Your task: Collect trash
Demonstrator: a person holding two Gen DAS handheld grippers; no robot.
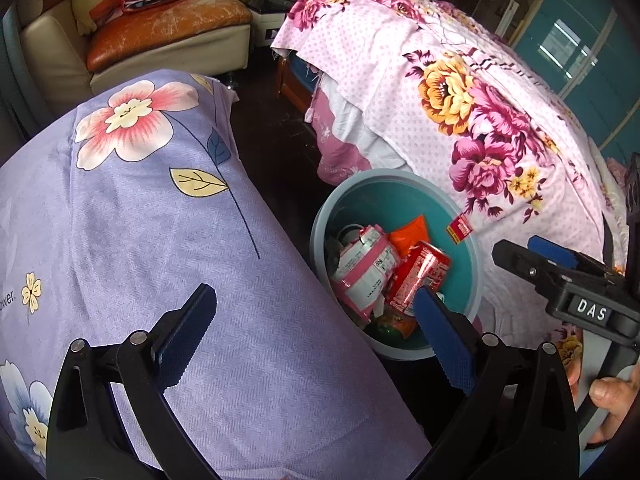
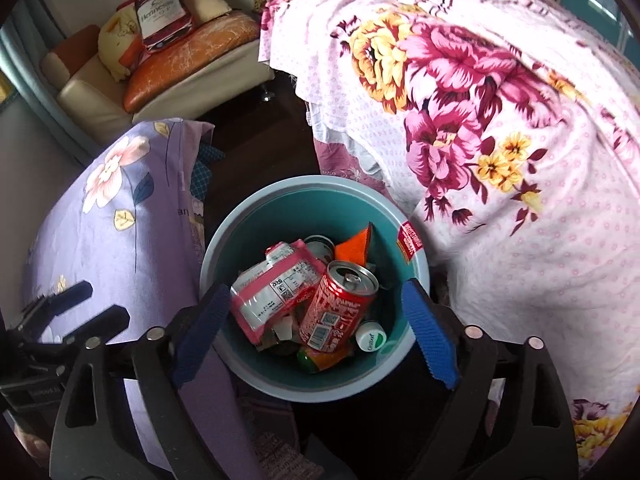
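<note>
Two cloth-covered masses flanked everything: a bed under a pink floral sheet (image 2: 500,128) on the right and a lavender flowered cushion (image 1: 160,208) on the left, with dark floor between them. On that floor, against the bed's near edge, stood a round teal trash bin (image 2: 256,236), and all the collected trash lay inside it.

The right gripper (image 2: 316,336) hung directly above the bin's mouth, pointing steeply down, its jaws spread wide with nothing pinched between them; no pad touched the litter below. The left gripper (image 1: 316,332) was equally released and empty, poised mostly over the lavender cushion with only its right pad crossing the bin's near rim. So the bin lay straight beneath the right tool and off to the right of the left one, making the right hand the nearer.

Inside, a red soda can (image 2: 338,304) leaned upright, opened top toward the bin's far wall, its long axis tilted slightly right. Beside it on the left rested a crumpled pink-and-silver wrapper (image 2: 268,288). An orange packet (image 2: 354,248) stood at the far side, a second can's top showing behind the wrapper. A small white-and-green bottle cap (image 2: 371,336) sat by the can's base, near an orange-and-green item at the bottom.
</note>
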